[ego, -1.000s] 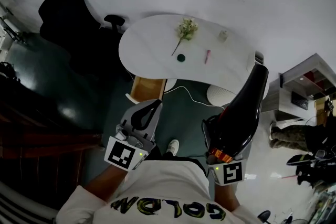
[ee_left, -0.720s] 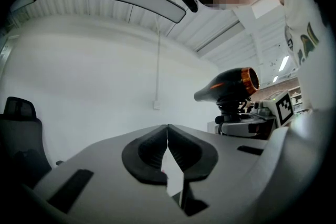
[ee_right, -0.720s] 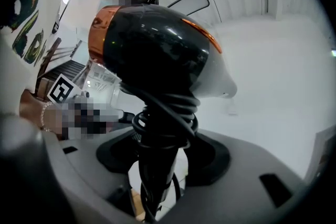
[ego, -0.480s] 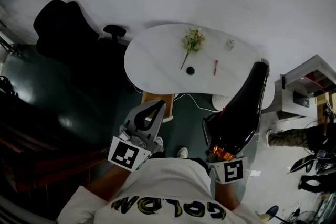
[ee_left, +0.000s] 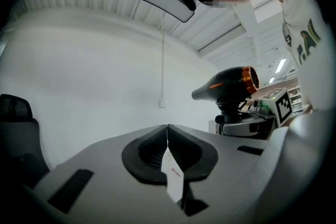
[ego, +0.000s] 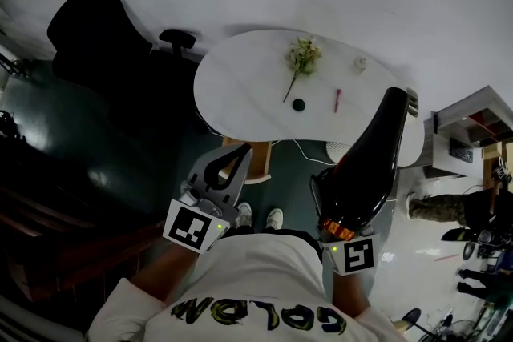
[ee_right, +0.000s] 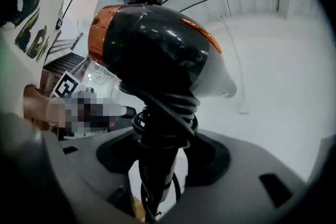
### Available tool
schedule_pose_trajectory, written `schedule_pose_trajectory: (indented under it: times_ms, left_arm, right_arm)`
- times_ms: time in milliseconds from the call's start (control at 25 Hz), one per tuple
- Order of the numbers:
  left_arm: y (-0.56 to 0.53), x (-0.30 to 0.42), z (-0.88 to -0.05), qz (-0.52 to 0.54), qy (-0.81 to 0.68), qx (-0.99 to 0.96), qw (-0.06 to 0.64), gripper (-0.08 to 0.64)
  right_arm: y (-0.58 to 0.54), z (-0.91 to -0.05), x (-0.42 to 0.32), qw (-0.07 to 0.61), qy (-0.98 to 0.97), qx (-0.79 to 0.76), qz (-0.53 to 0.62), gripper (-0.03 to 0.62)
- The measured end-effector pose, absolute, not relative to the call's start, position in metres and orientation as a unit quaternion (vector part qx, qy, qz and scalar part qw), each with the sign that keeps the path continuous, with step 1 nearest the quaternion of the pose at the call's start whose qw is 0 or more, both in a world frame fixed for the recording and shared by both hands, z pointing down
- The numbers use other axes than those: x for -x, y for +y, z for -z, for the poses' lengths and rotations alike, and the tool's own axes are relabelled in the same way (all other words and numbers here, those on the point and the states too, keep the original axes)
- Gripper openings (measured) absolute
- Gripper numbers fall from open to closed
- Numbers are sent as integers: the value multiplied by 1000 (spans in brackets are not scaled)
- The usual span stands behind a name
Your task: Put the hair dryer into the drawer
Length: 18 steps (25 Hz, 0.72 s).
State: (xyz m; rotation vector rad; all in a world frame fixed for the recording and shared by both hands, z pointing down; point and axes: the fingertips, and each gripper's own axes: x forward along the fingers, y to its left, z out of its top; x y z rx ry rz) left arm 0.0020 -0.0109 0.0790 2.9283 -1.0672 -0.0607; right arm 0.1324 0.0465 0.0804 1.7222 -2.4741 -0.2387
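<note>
A glossy black hair dryer with an orange back ring stands upright in my right gripper. Its jaws grip the cord-wrapped handle, nozzle pointing away from me. In the left gripper view the hair dryer shows at the right, above the right gripper. My left gripper is shut and holds nothing; its pads meet edge to edge. Just past its tip, under the near edge of the white table, sits a wooden drawer unit, partly hidden.
On the table lie a flower sprig, a small dark round object, a pink pen and a small bottle. A black office chair stands at the left, a white shelf at the right. A white cable runs beneath the table.
Both grippers have been carried closer to the table as the person steps forward; the wooden unit now sits nearer the left gripper's tip. The jaws and the grip on the hair dryer look the same.
</note>
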Motion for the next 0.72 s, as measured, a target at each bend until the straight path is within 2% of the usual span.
schedule_pose_trajectory:
  times_ms: [720]
  left_arm:
    - [-15, 22, -166, -27, -374, -925, 66, 14]
  right_arm:
    - [48, -198, -85, 182, -885, -429, 8, 250]
